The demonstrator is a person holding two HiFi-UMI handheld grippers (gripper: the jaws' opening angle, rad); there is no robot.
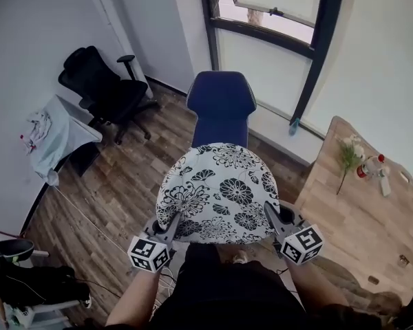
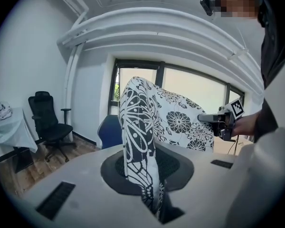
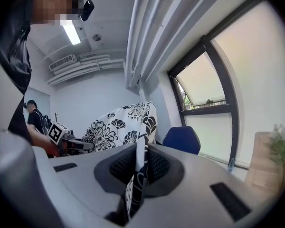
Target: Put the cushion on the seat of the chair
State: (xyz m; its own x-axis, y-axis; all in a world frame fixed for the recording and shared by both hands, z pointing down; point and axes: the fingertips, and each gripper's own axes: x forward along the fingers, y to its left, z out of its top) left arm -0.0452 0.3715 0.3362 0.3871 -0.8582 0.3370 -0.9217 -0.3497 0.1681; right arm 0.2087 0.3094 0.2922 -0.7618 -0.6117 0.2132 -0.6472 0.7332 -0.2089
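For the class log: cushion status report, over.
Both shut on cushion: left hand-held gripper, right hand-held gripper. Cushion aloft before blue chair, not on seat. Nothing seen in the way.

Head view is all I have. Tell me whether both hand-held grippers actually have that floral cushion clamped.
Observer: The left hand-held gripper is shut on the floral cushion. The left gripper view shows the cushion's edge pinched between its jaws.
Operator: Now check the right one.
Observer: The right hand-held gripper is shut on the cushion's edge too, with the fabric squeezed thin between its jaws.
Operator: Report anything outside my frame.
Observer: The right gripper view shows another person standing by the far wall, beyond the cushion.
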